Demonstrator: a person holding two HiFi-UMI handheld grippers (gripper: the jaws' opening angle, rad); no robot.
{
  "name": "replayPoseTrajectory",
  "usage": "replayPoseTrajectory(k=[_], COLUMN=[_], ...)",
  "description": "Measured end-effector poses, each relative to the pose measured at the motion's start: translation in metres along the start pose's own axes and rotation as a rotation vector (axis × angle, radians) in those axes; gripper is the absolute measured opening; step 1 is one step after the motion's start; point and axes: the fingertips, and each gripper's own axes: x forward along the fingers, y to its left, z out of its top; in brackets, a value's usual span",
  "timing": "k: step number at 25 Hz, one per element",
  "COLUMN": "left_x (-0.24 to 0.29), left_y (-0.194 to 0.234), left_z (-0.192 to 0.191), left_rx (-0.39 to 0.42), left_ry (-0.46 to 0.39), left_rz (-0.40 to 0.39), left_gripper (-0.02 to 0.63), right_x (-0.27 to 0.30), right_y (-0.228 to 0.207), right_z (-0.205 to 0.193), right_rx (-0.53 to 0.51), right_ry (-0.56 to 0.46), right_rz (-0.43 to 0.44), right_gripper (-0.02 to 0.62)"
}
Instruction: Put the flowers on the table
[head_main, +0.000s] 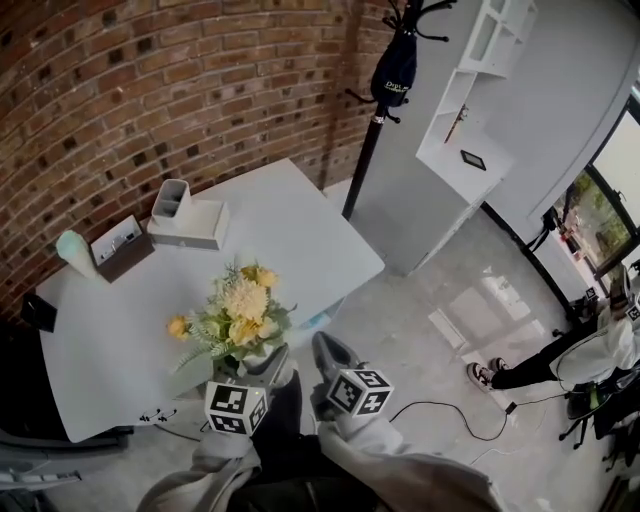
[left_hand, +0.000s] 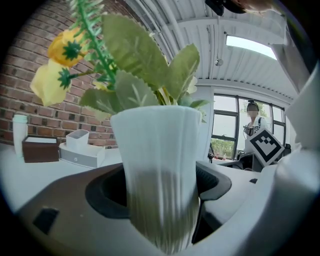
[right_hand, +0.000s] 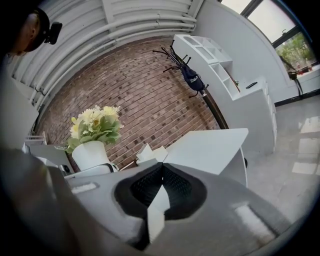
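The left gripper (head_main: 264, 364) is clamped on a ribbed white vase (left_hand: 160, 165), which stands upright between its jaws. Yellow flowers (head_main: 243, 305) with toothed green leaves rise from it at the near edge of the smooth white table (head_main: 300, 230). The right gripper (right_hand: 161, 170), just beside, has its jaws together on nothing. Beyond stands a brick wall (head_main: 200, 80).

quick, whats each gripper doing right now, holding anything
Left gripper: closed on the white vase holding the flowers.
Right gripper: closed, empty.
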Motion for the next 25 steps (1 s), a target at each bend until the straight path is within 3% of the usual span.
replayPoseTrajectory(k=[8,19,25], left_x=[0.053,0.12,0.147], left_y=[0.024,0.068,0.095], left_z=[0.034,0.103,0.13], left_rx=[0.015,0.024,0.049], left_ry=[-0.006,-0.091,-0.122], left_rz=[-0.034,-0.029,-0.001], left_gripper=[0.374,0.374,0.374], right_x=[0.043,0.099,0.134], right_y=[-0.009,-0.027,-0.029], right_z=[0.035,0.096,0.126], right_rx=[-0.009,-0.058,-0.078], right_ry=[-0.002,0.001,-0.013], right_rz=[-0.017,-0.059,-0.026], right_gripper=[0.0,0.0,0.0])
